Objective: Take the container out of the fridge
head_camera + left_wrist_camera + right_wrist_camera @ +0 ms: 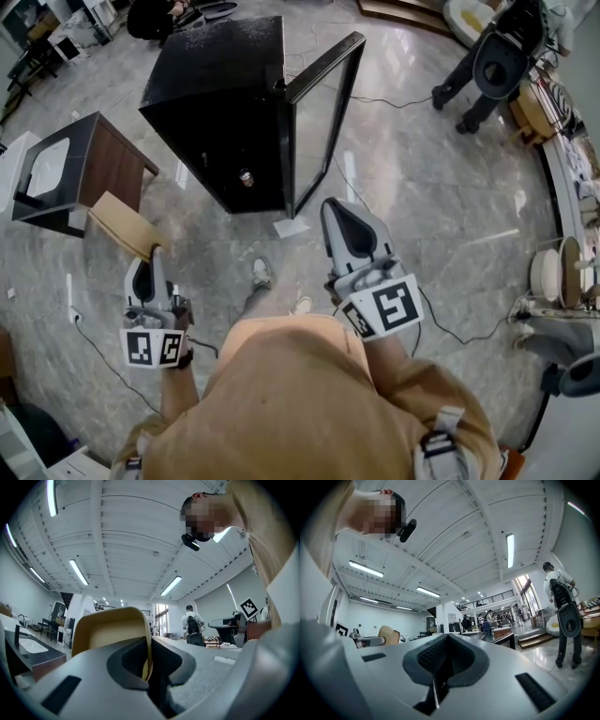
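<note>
On the grey marbled floor ahead of me stands the black fridge, its door open at the right. A white sheet lies at its foot, and a dark cabinet stands well to the left. My left claw is clamped on the thin rim of a shallow beige container, held outside the fridge. My right claw is closed and empty. Deep in the fridge sits a small round thing, too small to identify. The left claw's body hides the container's lower part.
</note>
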`<state>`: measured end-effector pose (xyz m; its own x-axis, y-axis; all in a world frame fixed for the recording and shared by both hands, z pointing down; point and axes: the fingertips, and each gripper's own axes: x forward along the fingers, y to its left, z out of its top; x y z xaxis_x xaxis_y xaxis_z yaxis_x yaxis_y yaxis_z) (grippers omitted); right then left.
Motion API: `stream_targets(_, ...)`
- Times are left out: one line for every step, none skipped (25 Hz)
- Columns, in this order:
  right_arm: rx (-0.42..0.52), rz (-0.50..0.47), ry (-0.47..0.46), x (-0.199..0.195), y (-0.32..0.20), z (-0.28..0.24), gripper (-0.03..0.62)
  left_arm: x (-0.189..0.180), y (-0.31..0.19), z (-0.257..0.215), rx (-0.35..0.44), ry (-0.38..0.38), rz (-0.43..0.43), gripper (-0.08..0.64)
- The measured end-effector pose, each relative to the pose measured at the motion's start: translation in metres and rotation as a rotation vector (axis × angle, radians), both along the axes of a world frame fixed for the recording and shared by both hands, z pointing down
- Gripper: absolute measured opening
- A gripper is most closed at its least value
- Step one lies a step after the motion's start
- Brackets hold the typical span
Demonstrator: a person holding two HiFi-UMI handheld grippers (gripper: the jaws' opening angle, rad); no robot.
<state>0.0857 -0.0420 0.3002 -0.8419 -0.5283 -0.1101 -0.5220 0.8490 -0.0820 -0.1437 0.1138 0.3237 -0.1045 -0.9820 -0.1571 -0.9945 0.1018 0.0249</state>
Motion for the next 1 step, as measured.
stream_targets(0.001, 0.000, 0.001, 0.0000, 0.0019, 0.0005, 0.000, -0.0005, 0.0018, 0.0002, 0.001, 0.000, 0.000, 0.020)
